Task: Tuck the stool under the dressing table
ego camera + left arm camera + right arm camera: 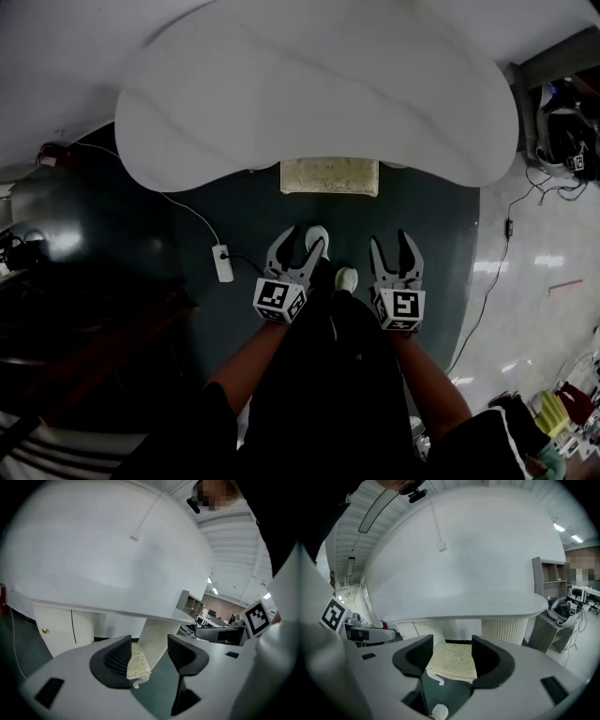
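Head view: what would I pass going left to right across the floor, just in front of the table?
Power strip → left gripper → right gripper → black cable

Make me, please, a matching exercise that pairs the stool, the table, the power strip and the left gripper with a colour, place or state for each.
Things:
1. stool
2. table
3. power strip
4. left gripper

Descriptions:
A. jaws apart, holding nothing
B. white, with a wide curved top
C. cream seat showing at the table's front edge
D. lying on the dark rug, cord attached

Pairs: 1-C, 2-B, 3-D, 4-A
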A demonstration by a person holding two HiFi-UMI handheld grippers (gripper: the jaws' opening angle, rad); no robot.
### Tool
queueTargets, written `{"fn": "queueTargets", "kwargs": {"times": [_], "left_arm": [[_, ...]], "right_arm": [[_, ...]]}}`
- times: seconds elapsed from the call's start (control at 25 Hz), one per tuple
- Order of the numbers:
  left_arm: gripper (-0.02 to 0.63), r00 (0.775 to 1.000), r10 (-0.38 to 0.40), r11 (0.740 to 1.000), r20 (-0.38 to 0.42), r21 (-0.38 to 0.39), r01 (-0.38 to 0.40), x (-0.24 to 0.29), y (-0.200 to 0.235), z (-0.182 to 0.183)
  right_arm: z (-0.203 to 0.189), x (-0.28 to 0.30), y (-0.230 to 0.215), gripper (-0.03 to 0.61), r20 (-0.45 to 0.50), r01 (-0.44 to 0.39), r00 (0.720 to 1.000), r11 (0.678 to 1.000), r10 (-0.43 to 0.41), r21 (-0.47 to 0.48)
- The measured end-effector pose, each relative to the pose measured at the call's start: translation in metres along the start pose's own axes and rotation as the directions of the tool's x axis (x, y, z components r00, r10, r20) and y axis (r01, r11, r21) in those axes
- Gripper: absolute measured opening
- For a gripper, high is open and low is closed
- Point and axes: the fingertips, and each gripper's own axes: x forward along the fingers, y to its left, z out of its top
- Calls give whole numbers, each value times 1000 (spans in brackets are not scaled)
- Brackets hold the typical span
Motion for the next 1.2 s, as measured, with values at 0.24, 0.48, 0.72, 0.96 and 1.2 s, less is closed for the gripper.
{"fn": "queueTargets", "kwargs": {"times": [0.24, 0.48, 0.72, 0.96, 1.2], "left_arm": [[241, 997, -64, 997, 46, 36, 62, -49, -56, 84], [241, 979, -140, 974, 146, 199, 109, -86, -79, 189], [241, 964, -155, 983, 218, 135, 128, -96, -76, 250], [241, 946, -214, 973, 245, 144, 183, -103, -80, 289], [237, 926, -235, 966, 294, 176, 190, -105, -79, 324]], "right_arm": [[86, -57, 19, 247, 62, -42, 997, 999, 41, 24], [186, -90, 31, 247, 148, -6, 989, 1000, 8, -10], [249, -96, 53, 247, 209, -19, 978, 999, 29, -49], [294, -88, 81, 247, 260, -14, 965, 999, 22, -33], [325, -69, 102, 247, 291, -23, 955, 995, 52, -100]]}}
